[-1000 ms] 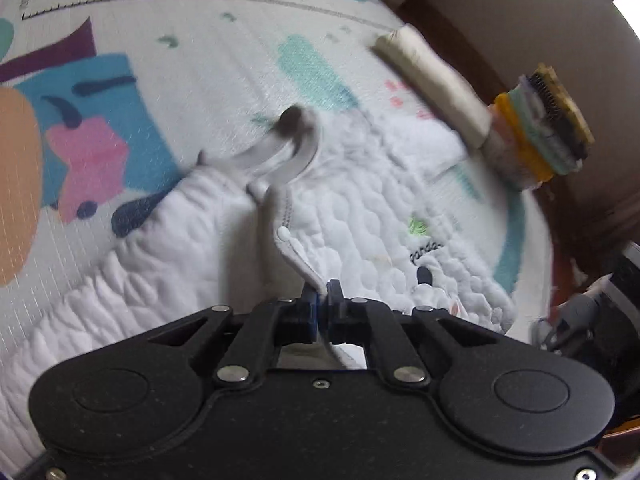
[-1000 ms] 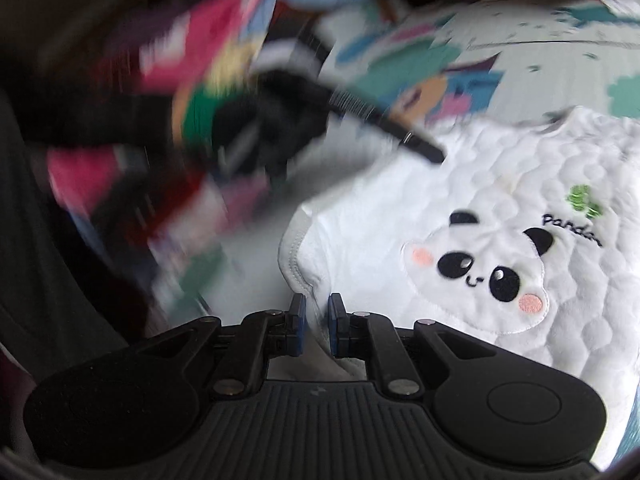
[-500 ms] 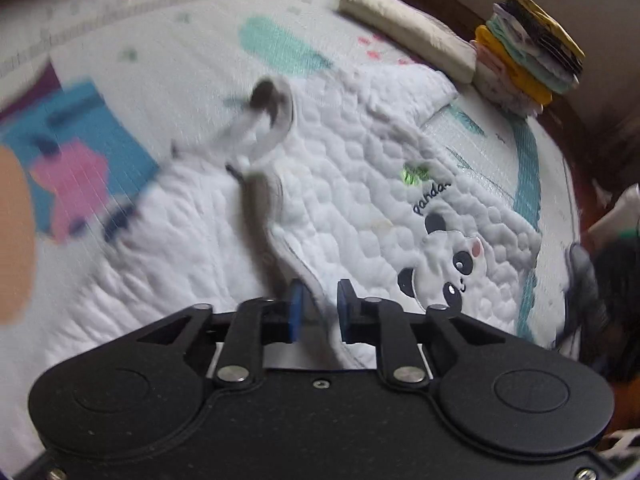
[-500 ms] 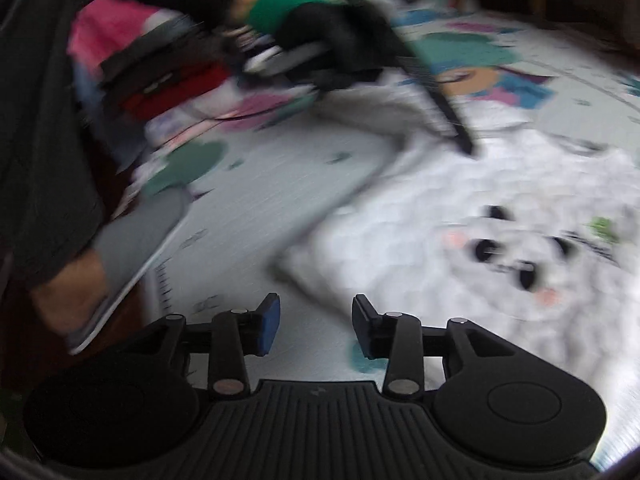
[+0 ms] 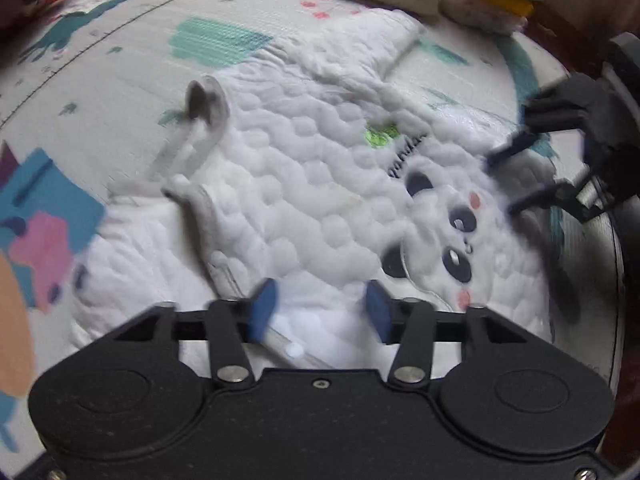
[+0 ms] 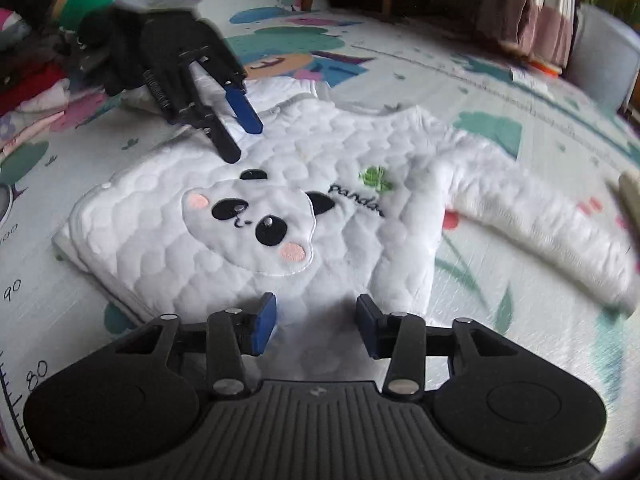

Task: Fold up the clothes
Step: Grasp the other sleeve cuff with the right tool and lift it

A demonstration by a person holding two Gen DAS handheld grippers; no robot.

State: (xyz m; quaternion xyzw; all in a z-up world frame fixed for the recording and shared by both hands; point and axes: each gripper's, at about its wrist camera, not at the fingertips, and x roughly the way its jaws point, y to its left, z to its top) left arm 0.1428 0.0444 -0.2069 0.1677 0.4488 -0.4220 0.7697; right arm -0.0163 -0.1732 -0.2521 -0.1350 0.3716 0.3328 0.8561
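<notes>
Each camera sits just behind its own gripper, angled steeply down and close over the white panda sweater (image 5: 304,200) (image 6: 248,216) on the play mat (image 5: 120,60) (image 6: 460,92). They face each other across it: both see the panda, and each catches the opposite gripper beyond it.

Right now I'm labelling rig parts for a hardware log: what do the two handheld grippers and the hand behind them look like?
Both are black, with blue pads on their fingers, silver pivot bolts and round side housings. The right gripper has a ribbed dark-grey body; the left gripper a smooth speckled one with an exposed coil spring. Its hand wears a black glove and green cuff.
</notes>
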